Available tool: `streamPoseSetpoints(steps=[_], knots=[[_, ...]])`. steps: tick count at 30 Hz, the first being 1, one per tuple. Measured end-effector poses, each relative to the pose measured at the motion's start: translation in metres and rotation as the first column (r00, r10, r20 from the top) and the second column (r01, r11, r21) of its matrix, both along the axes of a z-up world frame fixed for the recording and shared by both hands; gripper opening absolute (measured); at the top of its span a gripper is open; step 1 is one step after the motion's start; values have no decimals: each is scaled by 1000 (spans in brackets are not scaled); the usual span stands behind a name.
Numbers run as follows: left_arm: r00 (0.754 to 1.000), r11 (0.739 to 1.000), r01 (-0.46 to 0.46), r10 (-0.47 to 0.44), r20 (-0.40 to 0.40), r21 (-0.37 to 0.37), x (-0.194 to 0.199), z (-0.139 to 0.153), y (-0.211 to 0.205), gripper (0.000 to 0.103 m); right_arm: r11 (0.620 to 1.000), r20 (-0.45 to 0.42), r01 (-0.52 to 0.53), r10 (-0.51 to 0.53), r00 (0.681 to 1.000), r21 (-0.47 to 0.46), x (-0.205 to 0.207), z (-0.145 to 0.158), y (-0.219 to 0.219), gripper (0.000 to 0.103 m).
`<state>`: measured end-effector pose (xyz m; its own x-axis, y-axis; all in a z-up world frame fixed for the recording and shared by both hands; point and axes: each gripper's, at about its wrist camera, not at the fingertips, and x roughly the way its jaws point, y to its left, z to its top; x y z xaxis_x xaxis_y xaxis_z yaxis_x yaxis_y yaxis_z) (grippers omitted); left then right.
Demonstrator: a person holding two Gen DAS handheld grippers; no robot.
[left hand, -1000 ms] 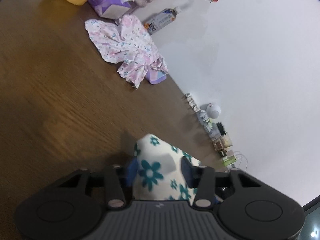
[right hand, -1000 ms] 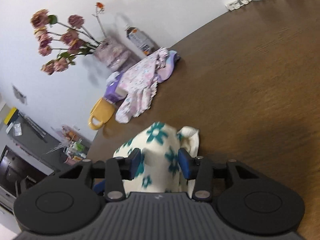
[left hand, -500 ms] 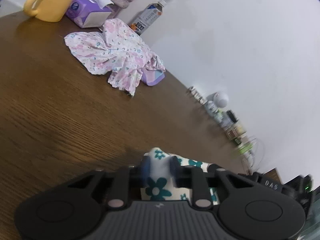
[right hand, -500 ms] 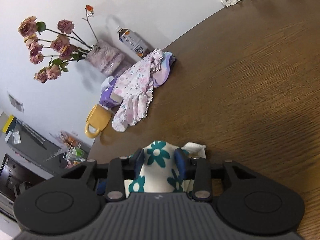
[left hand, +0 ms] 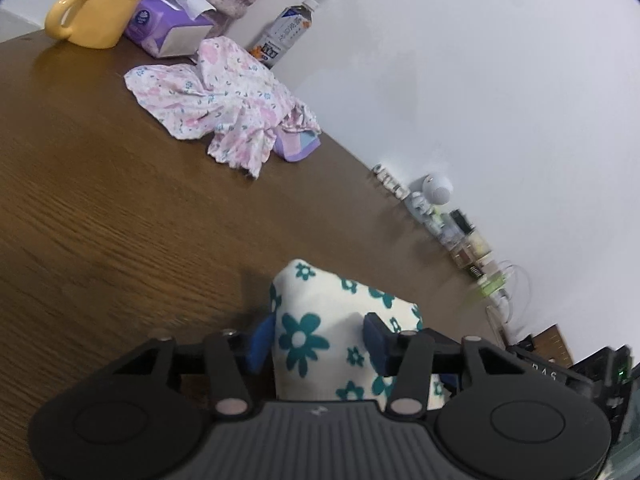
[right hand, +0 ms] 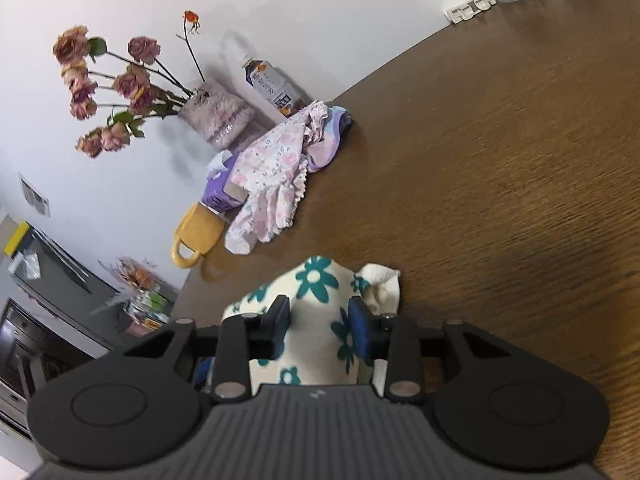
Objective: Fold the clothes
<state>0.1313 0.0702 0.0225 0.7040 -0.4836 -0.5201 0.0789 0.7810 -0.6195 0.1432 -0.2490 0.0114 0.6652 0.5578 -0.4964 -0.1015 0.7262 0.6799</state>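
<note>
Two grippers work one garment: a cream cloth with teal flowers (left hand: 320, 328), bunched on the brown table (left hand: 120, 220) right at the near edge of both views

Left gripper (left hand: 318, 340): jaws opening, cloth standing between them, blue pads drawn clear of the fabric on both sides. Right gripper (right hand: 318, 322): jaws close in against the cloth (right hand: 316, 312), pinching a raised hump of it; a white flap sticks out just to its right

Risks, as judged from here:
- left side let go while the right pinches on; any pull from the right would drag the bundle sideways and spoil the fold
- the hump is thick and rounded, so the fabric could spring open once released
- the loose white flap may stay untucked

Mid table lies bare wood, nothing blocks a move forward

Farther off, against the wall: a crumpled pink floral garment (left hand: 224, 108) draped over a lilac item (left hand: 298, 146), likely next in line. Behind it a purple tissue box (left hand: 172, 26), a yellow mug (left hand: 96, 14), a drinks bottle (left hand: 286, 34) and a vase of dried roses (right hand: 218, 114), all crowded together; reaching for the pink garment could knock the bottle
</note>
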Motion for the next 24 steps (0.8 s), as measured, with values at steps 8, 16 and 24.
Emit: streamPoseSetpoints(steps=[8, 16, 24], knots=[[1000, 997, -25, 25, 10, 69, -2, 1, -13, 46, 999, -24, 17, -16, 1000, 52, 4, -24, -8, 25], [999, 998, -11, 8, 52, 60, -27, 14, -5, 49, 1000, 64, -3, 5, 998, -29, -17, 6, -4, 31], [999, 999, -31, 31, 23, -11, -18, 6, 0, 51, 996, 80, 19, -11, 997, -91, -6, 11, 2, 31]])
